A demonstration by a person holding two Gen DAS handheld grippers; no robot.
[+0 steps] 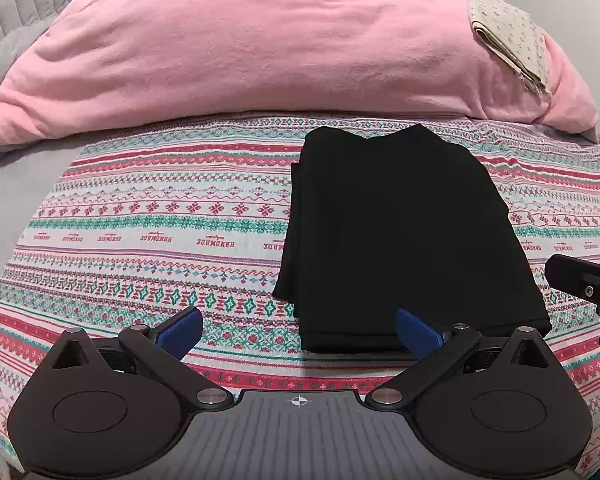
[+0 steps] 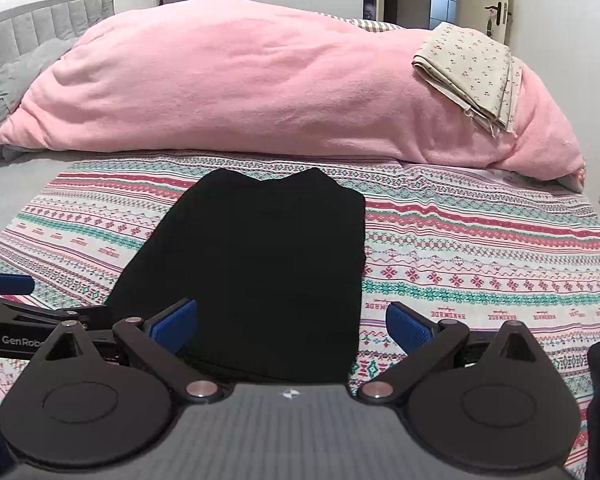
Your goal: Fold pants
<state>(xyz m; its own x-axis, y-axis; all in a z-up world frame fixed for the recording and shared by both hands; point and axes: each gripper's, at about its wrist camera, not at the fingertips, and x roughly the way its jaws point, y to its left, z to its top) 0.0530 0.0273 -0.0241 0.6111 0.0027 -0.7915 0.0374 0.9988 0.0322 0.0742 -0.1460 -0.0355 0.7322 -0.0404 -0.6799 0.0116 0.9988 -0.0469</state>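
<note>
Black pants [image 2: 256, 268]: folded into a flat rectangle on the patterned bedspread [image 2: 480, 248], straight ahead of the right gripper [image 2: 292, 326], ahead and to the right of the left gripper [image 1: 298, 330]. Both grippers: fingers spread wide, holding nothing. Pink blanket [image 2: 260, 80]: heaped beyond the pants. Folded cream cloth [image 2: 468, 68]: atop the blanket, far right.

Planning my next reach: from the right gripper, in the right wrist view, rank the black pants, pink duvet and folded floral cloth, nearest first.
1. Black pants, folded, just ahead of the open right gripper.
2. Pink duvet, heaped across the bed behind them.
3. Folded floral cloth, atop the duvet, far right.
</note>
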